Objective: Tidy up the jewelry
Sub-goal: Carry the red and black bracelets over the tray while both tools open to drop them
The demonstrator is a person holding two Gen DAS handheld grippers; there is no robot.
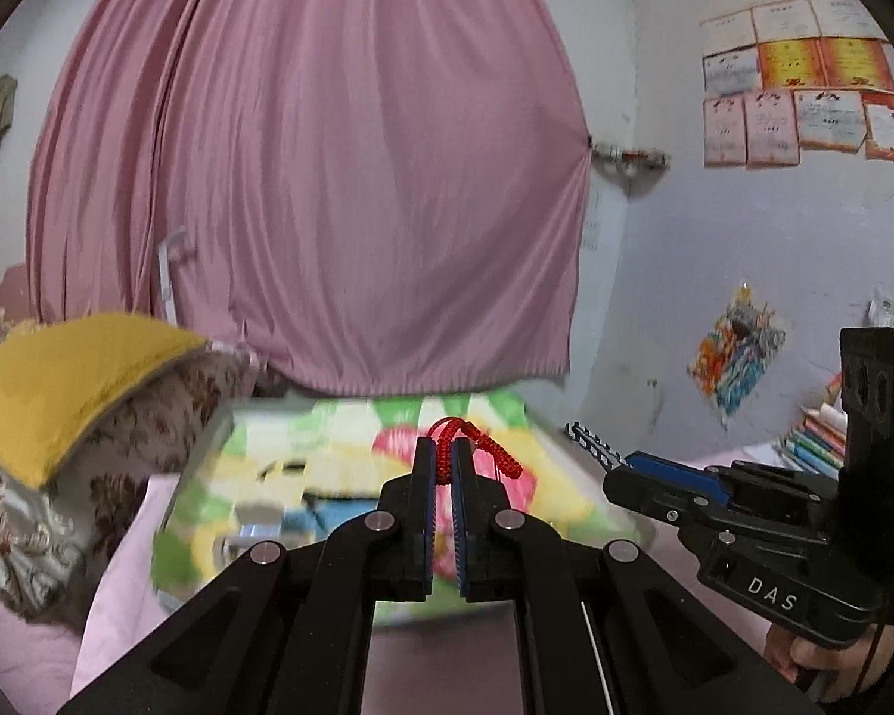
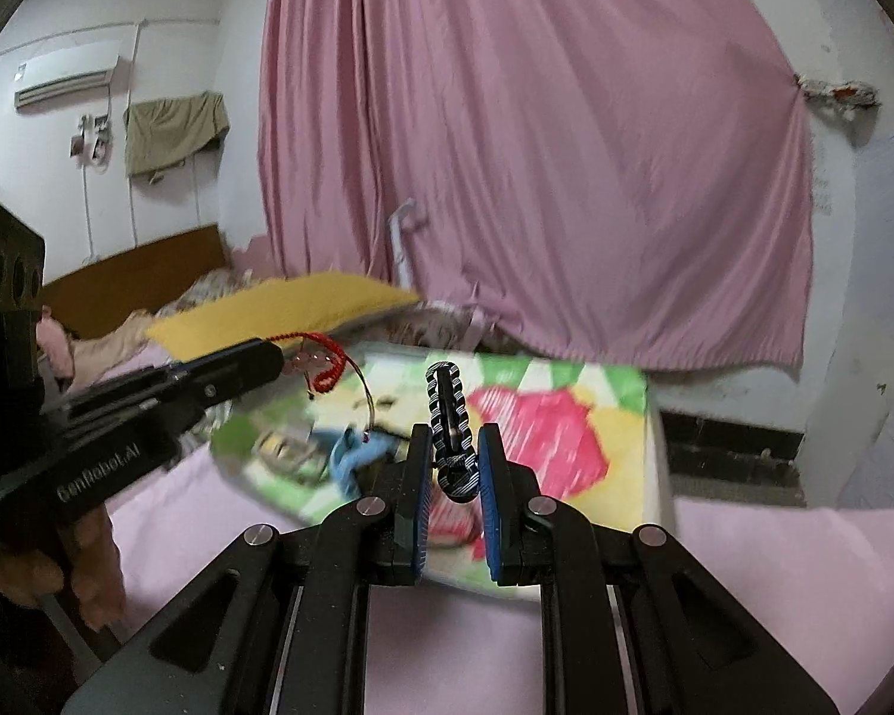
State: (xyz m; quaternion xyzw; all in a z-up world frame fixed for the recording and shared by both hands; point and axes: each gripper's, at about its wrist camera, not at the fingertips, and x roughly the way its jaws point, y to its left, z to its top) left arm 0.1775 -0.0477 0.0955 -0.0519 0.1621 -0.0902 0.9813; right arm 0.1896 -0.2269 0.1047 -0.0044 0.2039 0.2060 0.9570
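Observation:
My left gripper (image 1: 444, 447) is shut on a red braided cord bracelet (image 1: 477, 447), held in the air above the bed; the bracelet also shows in the right wrist view (image 2: 328, 360) with a thin cord hanging from it. My right gripper (image 2: 454, 435) is shut on a black-and-white striped hair clip (image 2: 450, 417) that sticks up past the fingertips; its tip shows in the left wrist view (image 1: 593, 444). Both grippers are raised, the right one to the right of the left.
Below lies a colourful patterned mat (image 2: 554, 411) on a pink bedsheet (image 2: 775, 566), with small blurred items (image 2: 351, 453) on it. A yellow pillow (image 1: 59, 381) lies at the left. A pink curtain (image 1: 328, 179) hangs behind. Books (image 1: 816, 441) are stacked at the right.

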